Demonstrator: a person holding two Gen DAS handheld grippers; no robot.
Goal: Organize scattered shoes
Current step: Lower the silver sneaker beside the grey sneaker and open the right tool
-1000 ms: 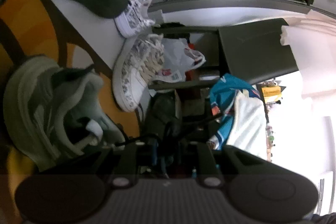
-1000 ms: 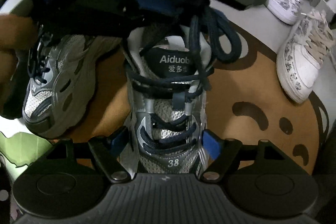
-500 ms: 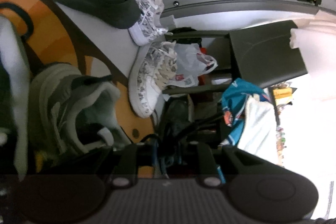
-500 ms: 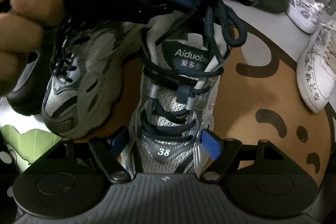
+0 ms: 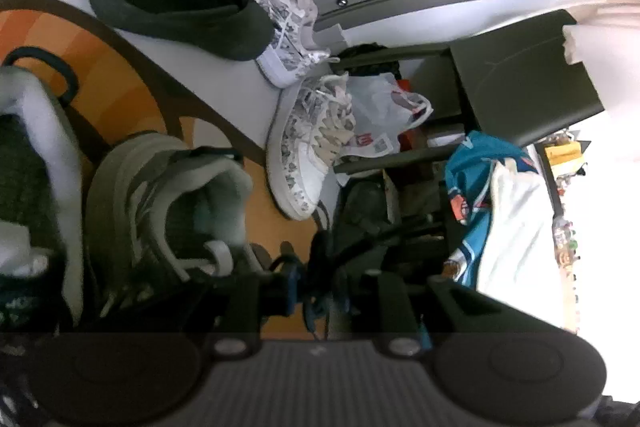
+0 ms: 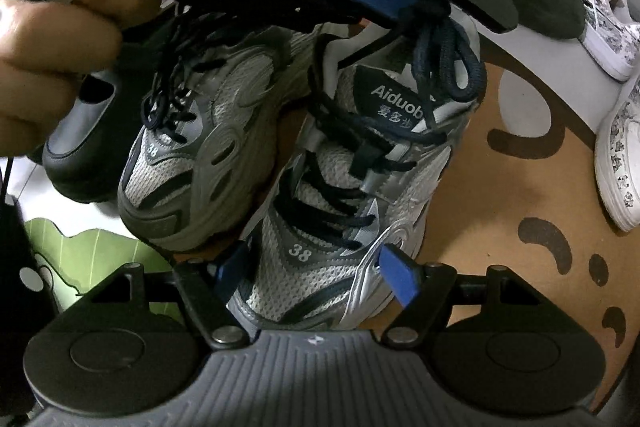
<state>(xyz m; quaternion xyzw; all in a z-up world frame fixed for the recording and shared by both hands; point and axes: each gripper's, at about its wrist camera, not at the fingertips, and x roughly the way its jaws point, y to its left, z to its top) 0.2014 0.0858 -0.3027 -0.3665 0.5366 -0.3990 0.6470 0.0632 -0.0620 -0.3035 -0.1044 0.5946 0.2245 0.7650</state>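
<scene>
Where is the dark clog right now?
In the left wrist view the dark clog lies on the pale floor at upper left, just beyond the edge of the orange rug, its end against one of the patterned white sneakers.

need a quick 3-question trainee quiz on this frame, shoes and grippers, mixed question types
1. Multiple choice: what is between the left gripper's pads? A) dark laces B) a sock C) the black clog.
2. True or false: the right gripper straddles the toe of the grey sneaker marked 38.
3. Short answer: how many white patterned sneakers show in the left wrist view?
Key: 1 A, jaws opening, laces pinched between them. 2 true, jaws closing around the toe. 3 two.
</scene>
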